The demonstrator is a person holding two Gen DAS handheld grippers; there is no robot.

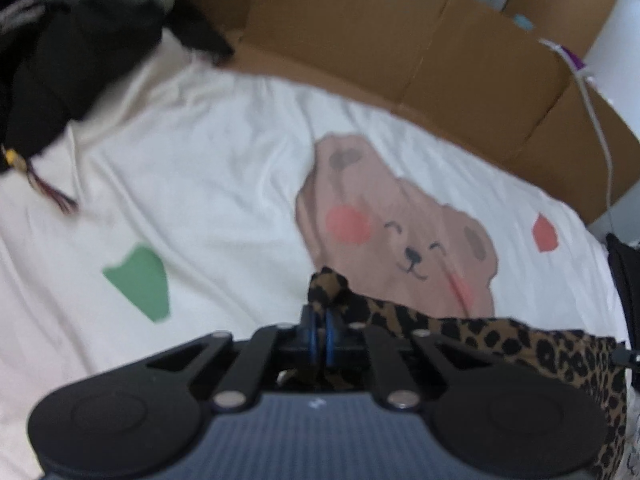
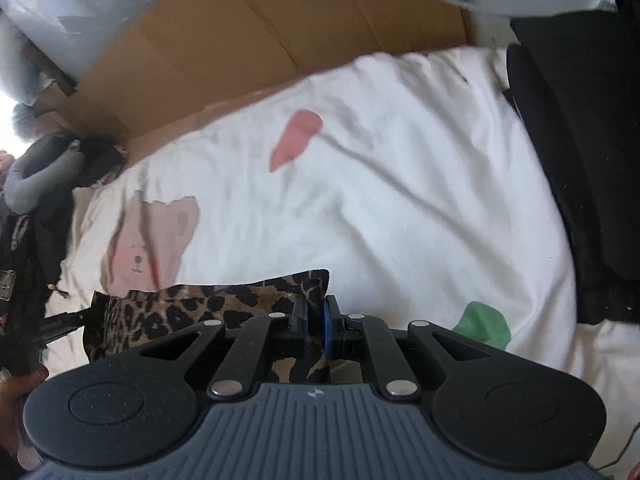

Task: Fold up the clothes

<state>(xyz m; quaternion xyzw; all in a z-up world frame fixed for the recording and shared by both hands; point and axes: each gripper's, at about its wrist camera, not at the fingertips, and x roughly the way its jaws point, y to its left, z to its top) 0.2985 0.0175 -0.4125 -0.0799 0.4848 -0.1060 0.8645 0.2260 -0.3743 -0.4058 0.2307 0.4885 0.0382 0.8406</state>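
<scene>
So both grippers have a corner each of the leopard-print garment (image 1: 500, 336), which makes sense for folding: pinch two ends of one edge, hold it stretched between the hands, and the fabric hangs straight instead of bunching. The garment sits at the near edge of the white bedsheet (image 1: 220, 152), the one with the bear print (image 1: 400, 232), and it runs sideways between the two hands. Most of the sheet beyond it is bare, so my guess is that's the space it will be laid out on.

The left gripper (image 1: 320, 320) is clamped nearly all the way down, with a little knot of leopard fabric poking out past its blue-lined fingers (image 1: 330, 334). So it's grasping the cloth, not just resting against it.

The right gripper (image 2: 314, 316) is the same story: the jaws are almost together, and the fabric passes between them and comes out underneath. The corner of the cloth stands up just beyond the tips.

Off to the sides there's a dark clothes pile (image 1: 48, 80) at the sheet's far left corner, with cardboard (image 1: 440, 40) along the far edge. Neither is near the garment, so nothing should snag.
</scene>
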